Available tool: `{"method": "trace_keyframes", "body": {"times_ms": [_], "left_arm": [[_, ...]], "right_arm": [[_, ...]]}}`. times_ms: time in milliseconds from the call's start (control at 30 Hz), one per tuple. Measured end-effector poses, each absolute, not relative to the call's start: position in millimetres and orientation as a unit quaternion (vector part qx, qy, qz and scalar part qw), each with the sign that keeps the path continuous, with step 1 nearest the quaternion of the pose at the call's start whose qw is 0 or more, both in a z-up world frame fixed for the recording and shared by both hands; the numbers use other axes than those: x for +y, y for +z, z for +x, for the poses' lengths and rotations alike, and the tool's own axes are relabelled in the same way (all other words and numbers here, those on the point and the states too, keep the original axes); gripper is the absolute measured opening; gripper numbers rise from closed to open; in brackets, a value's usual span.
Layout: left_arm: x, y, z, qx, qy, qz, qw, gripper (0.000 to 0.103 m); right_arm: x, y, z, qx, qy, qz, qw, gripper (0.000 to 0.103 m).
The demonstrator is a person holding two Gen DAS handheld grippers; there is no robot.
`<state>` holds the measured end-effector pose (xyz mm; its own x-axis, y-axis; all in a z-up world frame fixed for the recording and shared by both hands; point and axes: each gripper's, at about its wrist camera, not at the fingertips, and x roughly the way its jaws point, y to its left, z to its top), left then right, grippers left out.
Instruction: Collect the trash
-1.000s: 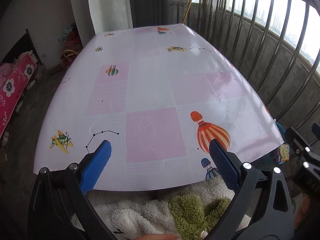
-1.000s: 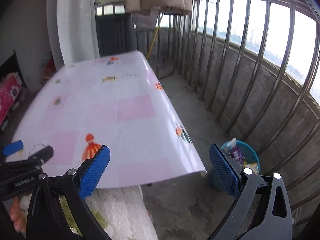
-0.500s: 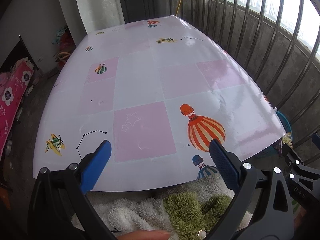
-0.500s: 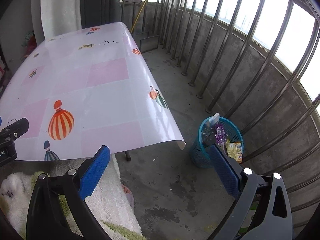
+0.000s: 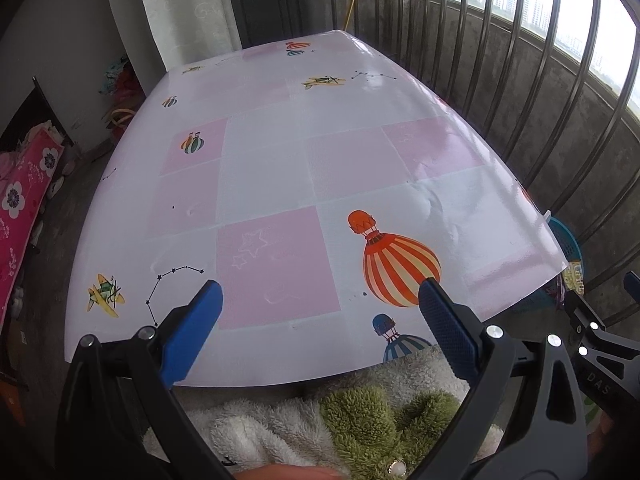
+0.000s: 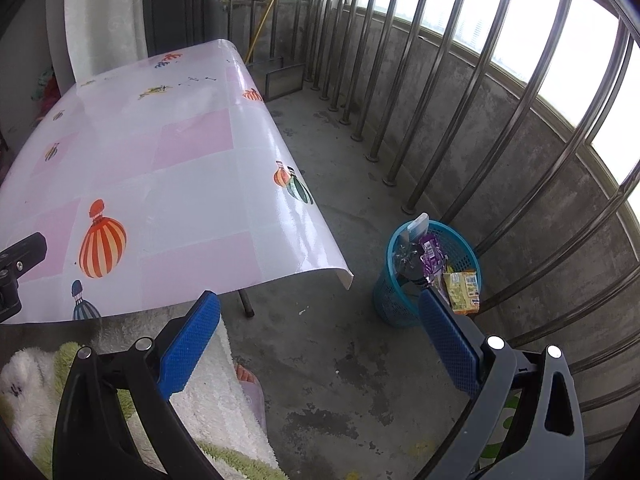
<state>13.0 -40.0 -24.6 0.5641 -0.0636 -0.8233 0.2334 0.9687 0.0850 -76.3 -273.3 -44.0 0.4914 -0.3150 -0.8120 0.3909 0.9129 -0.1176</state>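
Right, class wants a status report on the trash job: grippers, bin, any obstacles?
Left gripper open, empty, over table. Right gripper open, empty. Blue bin on floor, wrappers inside. Path unobstructed.

Blue mesh bin upright on floor, wrappers inside, beside railing

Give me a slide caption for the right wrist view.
Open right gripper faces a blue plastic mesh basket of wrappers beside the balloon-print table.

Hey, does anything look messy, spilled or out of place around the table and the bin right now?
Only the blue basket stands out: it is overfull, and a yellow packet hangs over its rim. The tablecloth has nothing on it, its near corner curling up slightly. Both grippers are open and hold nothing.
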Motion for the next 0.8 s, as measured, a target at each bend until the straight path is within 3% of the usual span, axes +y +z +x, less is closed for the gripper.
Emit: {"method": "trace_keyframes", "body": {"times_ms": [800], "left_arm": [[-40.3,-22.9,12.5,0.460,-0.086,0.088,0.879,0.094]], "right_arm": [[-274.2,-42.5,-77.0,0.457,-0.206,0.043,0.864,0.097]]}}
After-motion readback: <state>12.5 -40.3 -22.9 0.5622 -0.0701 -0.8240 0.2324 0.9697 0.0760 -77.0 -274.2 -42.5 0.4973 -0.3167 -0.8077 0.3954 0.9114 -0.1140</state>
